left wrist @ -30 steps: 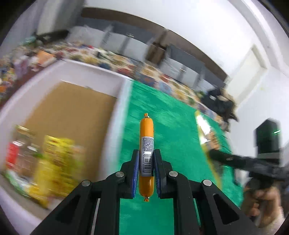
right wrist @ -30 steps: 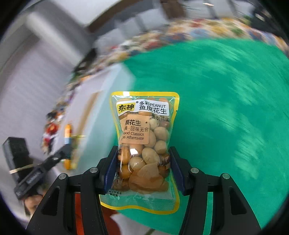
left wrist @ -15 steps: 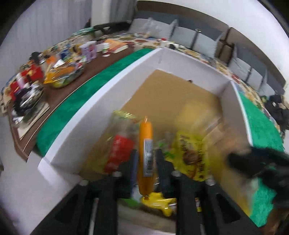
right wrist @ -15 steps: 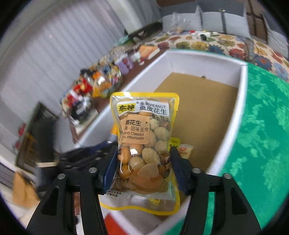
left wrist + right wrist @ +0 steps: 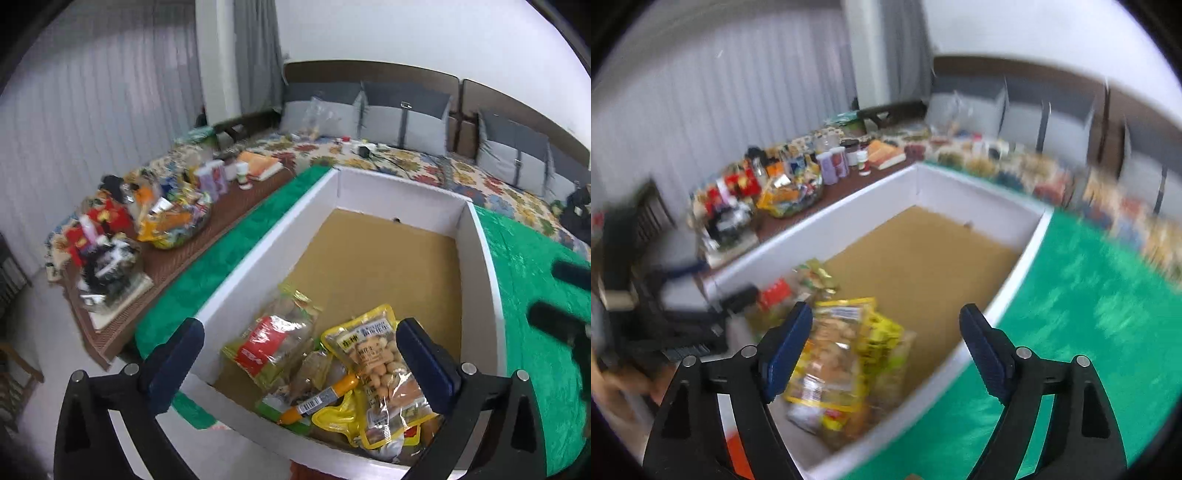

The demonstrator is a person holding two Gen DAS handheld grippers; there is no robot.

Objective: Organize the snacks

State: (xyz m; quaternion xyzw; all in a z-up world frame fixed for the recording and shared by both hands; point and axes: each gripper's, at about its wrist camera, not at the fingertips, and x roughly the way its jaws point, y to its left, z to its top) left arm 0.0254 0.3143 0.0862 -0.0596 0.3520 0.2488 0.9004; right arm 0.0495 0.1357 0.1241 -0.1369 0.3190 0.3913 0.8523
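Observation:
A white box (image 5: 258, 251) with a brown cardboard floor holds a pile of snacks in its near corner. An orange sausage (image 5: 321, 398) lies on that pile beside a yellow peanut bag (image 5: 376, 354) and a red-labelled bag (image 5: 273, 347). My left gripper (image 5: 299, 354) hangs over the pile, its jaws opening wide with nothing pressed between the pads. My right gripper (image 5: 886, 332) is also opening above the box (image 5: 849, 218). The peanut bag (image 5: 831, 362) shows blurred below its left finger, free of the pads. The right gripper (image 5: 561, 295) appears as a dark blur at the left view's right edge.
Green cloth (image 5: 535, 295) covers the table around the box. A brown side table (image 5: 236, 206) to the left carries several snack packs and bottles. Beyond lies a floral-covered sofa (image 5: 406, 162) with grey cushions. The far half of the box floor is bare.
Both grippers swung from over the green cloth to over the box. The left let go of the sausage and the right let go of the peanut bag; both now lie on the pile.

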